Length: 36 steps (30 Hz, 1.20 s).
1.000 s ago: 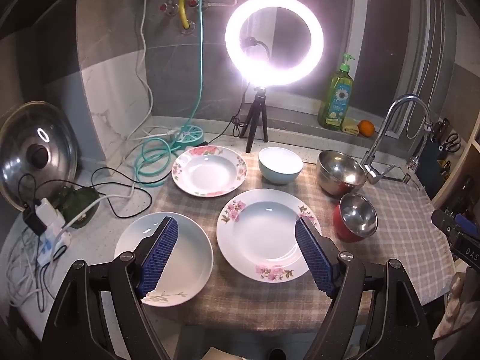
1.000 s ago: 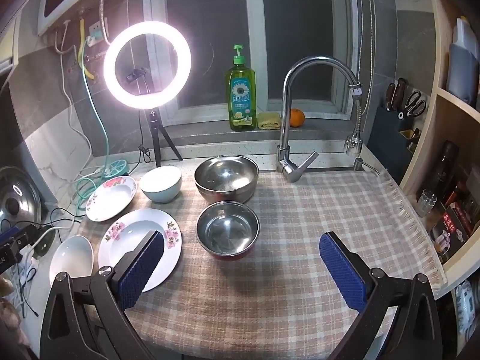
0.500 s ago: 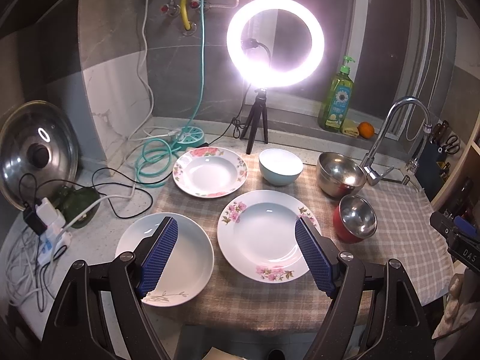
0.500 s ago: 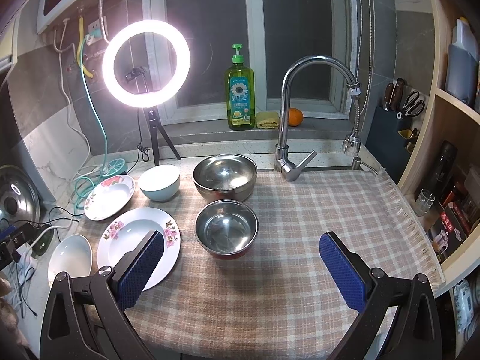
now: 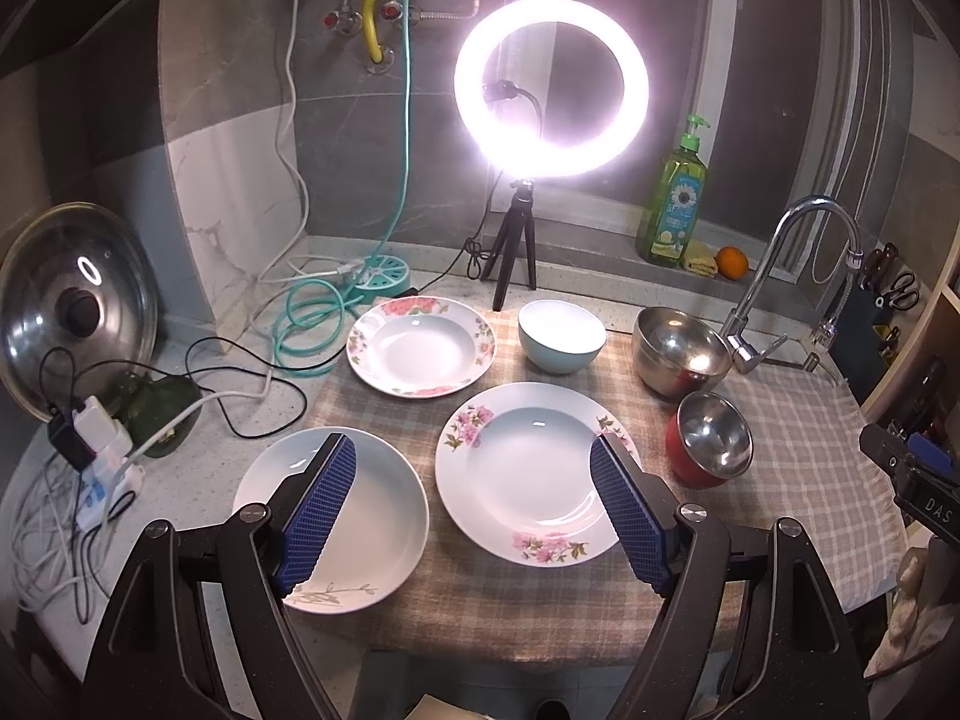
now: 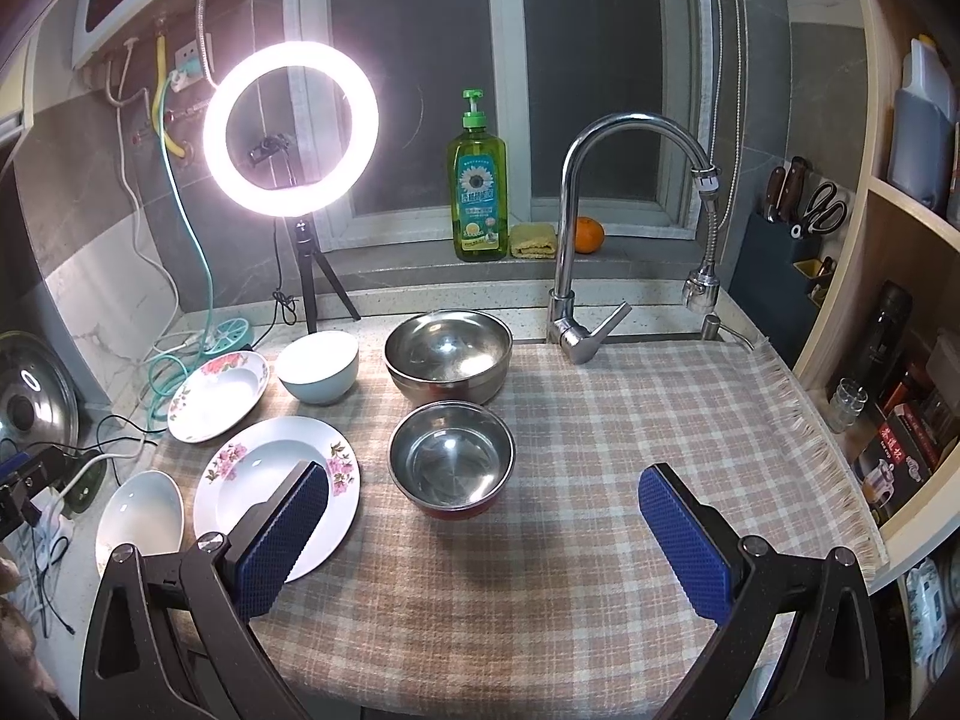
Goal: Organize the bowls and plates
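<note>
Little has moved since the earlier frames: both views have only drifted slightly, and no dish has shifted.

From the left wrist, the left gripper (image 5: 474, 510) hangs with its jaws spread wide and empty. Between the jaws and just ahead lies the large floral plate (image 5: 528, 474); behind the left jaw sits the plain white plate (image 5: 372, 516), which overhangs the checked cloth (image 5: 798, 456) onto bare counter. Farther ahead are the small floral plate (image 5: 420, 347) and the pale blue bowl (image 5: 561, 336); right of the right jaw stand the red-sided steel bowl (image 5: 711, 441) and the larger steel bowl (image 5: 678, 348). The likely risk is a thin, glazed rim slipping from the pads, or a plate knocking its neighbour, since the two near plates lie almost touching. Loose cables (image 5: 240, 384) crowd the left side.

From the right wrist, the right gripper (image 6: 480, 531) is likewise wide open and empty. The red-sided steel bowl sits just ahead between the jaws, the larger steel bowl beyond it. Open cloth stretches under and past the right jaw to the fringed edge, good room for stacking; the faucet (image 6: 600, 210) overhangs the far side.
</note>
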Motion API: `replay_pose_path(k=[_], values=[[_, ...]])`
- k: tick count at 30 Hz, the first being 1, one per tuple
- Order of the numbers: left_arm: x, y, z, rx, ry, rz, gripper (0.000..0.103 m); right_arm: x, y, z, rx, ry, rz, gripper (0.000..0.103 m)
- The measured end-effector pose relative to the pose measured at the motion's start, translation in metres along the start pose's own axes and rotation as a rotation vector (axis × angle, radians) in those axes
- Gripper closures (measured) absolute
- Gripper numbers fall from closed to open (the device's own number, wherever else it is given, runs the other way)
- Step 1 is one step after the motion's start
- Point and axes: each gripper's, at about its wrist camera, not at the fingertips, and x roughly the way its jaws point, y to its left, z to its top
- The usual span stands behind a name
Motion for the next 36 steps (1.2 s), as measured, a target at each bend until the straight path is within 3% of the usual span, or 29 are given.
replay_pose_path(k=[36], values=[[-0.0034,-0.0022,-0.0013,0.000,-0.011,-0.002,0.022,-0.0001,-0.0003,-0.0021,0.001,0.002,-0.001,0.001]])
